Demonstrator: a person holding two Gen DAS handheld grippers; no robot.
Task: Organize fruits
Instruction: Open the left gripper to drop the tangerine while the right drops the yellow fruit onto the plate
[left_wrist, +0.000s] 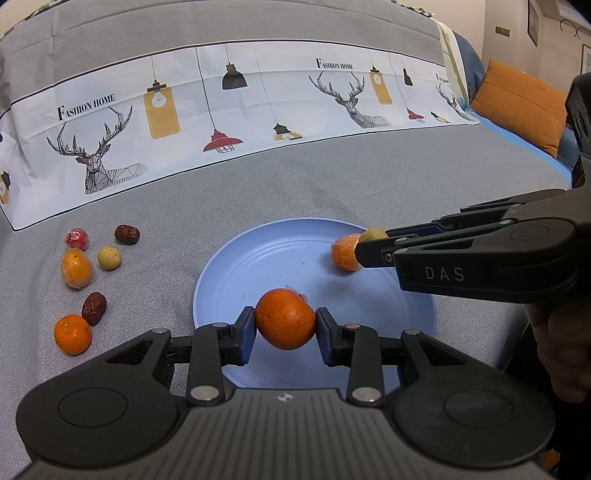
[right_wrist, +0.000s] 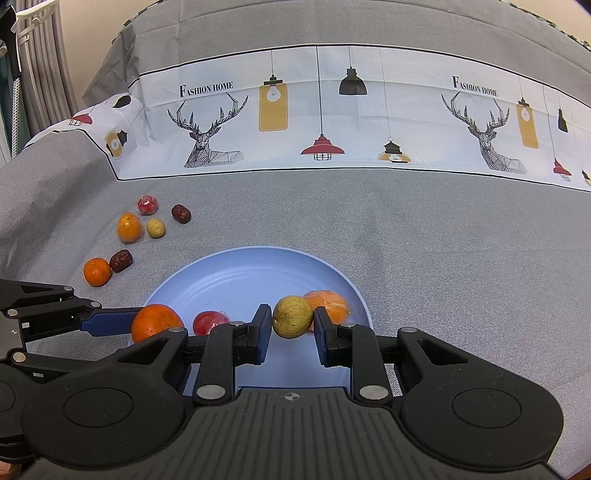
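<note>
a: status. left gripper (left_wrist: 285, 325) is pinching the orange (left_wrist: 285, 319) across its middle, pads flat on both sides, holding it over the near edge of the plate (left_wrist: 258, 254). right gripper (right_wrist: 291, 325) is clamped on the yellow-green fruit (right_wrist: 291, 321), over the right side of the plate, just beside a wrapped orange (right_wrist: 330, 304) lying there.

b: how do they feel in the grip?

a: going by looks only. the orange is round, firm, pebbled skin, so it should have decent friction. light enough, i'd guess. the widest part is the right place to hold it; off centre it would squirt out.

b: and the small one?

a: rough dull skin, looks hard, probably very light. the jaws are nearly together on it, so little margin. it sits at the pad tips.

b: anything slippery?

a: the film-wrapped ones. red fruit (right_wrist: 210, 322) on the plate near its front edge, and the wrapped orange. film slides on the fruit, so i'd take them low and square.

b: what's left?

a: six on the cloth (left_wrist: 332, 192) off the plate's left edge: two dates, two oranges, a red one, a yellow one. dates (left_wrist: 94, 307) look wrinkled and soft, so squeeze gently, along the short axis.
</note>
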